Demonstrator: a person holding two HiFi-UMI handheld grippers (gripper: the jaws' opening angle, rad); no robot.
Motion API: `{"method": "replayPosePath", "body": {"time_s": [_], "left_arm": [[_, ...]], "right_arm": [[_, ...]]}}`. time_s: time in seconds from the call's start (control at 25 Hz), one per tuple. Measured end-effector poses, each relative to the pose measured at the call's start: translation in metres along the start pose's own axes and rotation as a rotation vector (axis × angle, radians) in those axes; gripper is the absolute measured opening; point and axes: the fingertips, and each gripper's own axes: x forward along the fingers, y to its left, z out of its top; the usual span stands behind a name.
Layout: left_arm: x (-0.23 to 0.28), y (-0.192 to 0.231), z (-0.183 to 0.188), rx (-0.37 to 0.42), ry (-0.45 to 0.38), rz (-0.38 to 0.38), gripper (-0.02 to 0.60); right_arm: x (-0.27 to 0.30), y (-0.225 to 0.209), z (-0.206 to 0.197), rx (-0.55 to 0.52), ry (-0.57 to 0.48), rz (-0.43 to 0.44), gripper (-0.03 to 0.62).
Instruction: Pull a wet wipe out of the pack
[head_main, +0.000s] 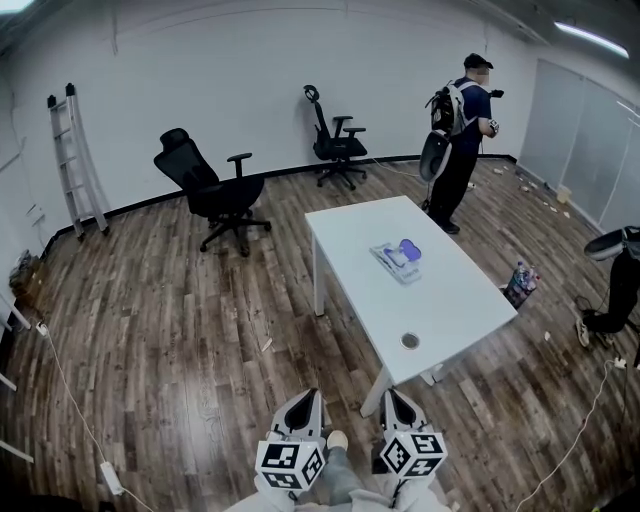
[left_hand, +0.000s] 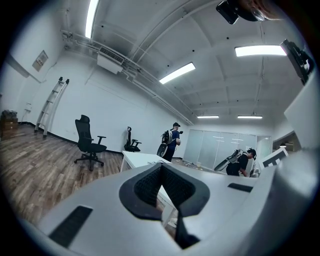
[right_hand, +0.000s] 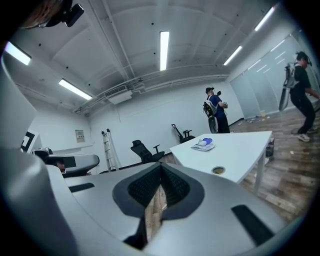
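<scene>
Surface (head_main: 440, 290): white, 1 grey round grommet (head_main: 410, 341).
Wet wipe pack (head_main: 398, 257): pale, blue-violet lid.
Floor (head_main: 180, 340): dark brown wood-plank grain.
Near chair (head_main: 210, 190), far chair (head_main: 335, 135): black.
Wall (head_main: 200, 80): white, black skirting.
Ladder (head_main: 75, 160): silver-grey.
Left tongs (left_hand: 161, 167), right tongs (right_hand: 161, 167): light grey shells, black ribbed pads.
Left marker cube (head_main: 290, 465), right marker cube (head_main: 412, 452): black-and-white squares.

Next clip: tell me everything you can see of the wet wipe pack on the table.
The wet wipe pack is a flat, soft-looking packet in a pale, whitish wrapper. A blue-purple lid sits on top, at the end farther from the person wearing the camera. The pack lies flat near the middle of the white table, turned a little askew to its edges. Only the table touches it. It is too small to tell whether the lid is open or whether a wipe sticks out.
</scene>
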Motion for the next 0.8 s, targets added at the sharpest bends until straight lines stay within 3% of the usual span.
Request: {"method": "replayPosePath", "body": {"time_s": [0.36, 0.8], "left_arm": [[0.049, 0.007, -0.009, -0.006, 0.025, -0.031, 0.0], [0.118, 0.011, 0.011, -0.013, 0.024, -0.056, 0.0]], "right_arm": [[0.031, -0.029, 0.006, 0.003, -0.008, -0.052, 0.008], [0.081, -0.056, 0.048, -0.016, -0.014, -0.074, 0.008]]}}
